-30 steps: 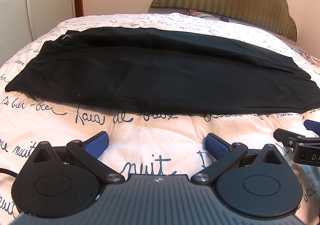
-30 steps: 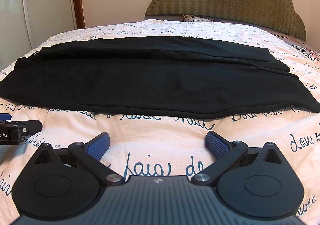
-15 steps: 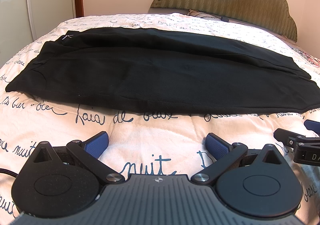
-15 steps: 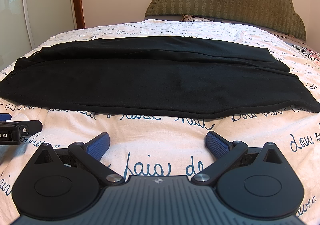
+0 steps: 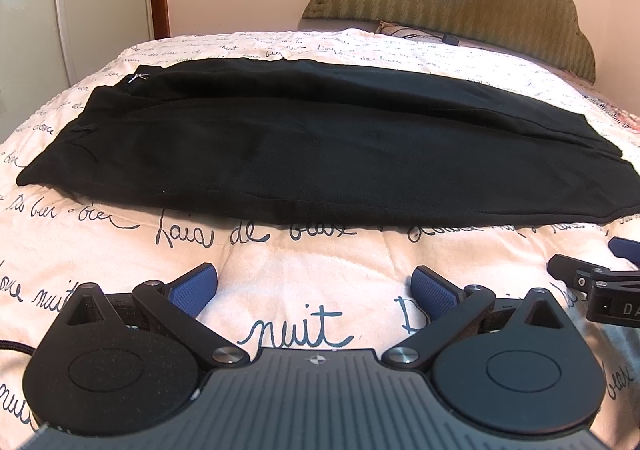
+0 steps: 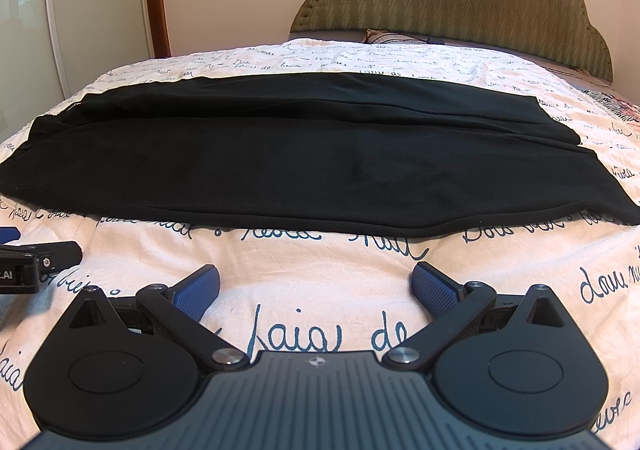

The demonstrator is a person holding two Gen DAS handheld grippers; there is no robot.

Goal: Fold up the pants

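Black pants lie flat across the middle of the bed, already doubled lengthwise, waist toward the left edge. Left tool and right tool sit side by side near the bed's front edge, both spread wide, holding nothing.

Left gripper: jaws spread wide, blue pads facing inward, nothing between them, held low and level. Right gripper: same pose, jaws wide apart, blue pads bare, nothing gripped. The two sit side by side, near each other; each one's finger tip shows at the edge of the other's wrist view.
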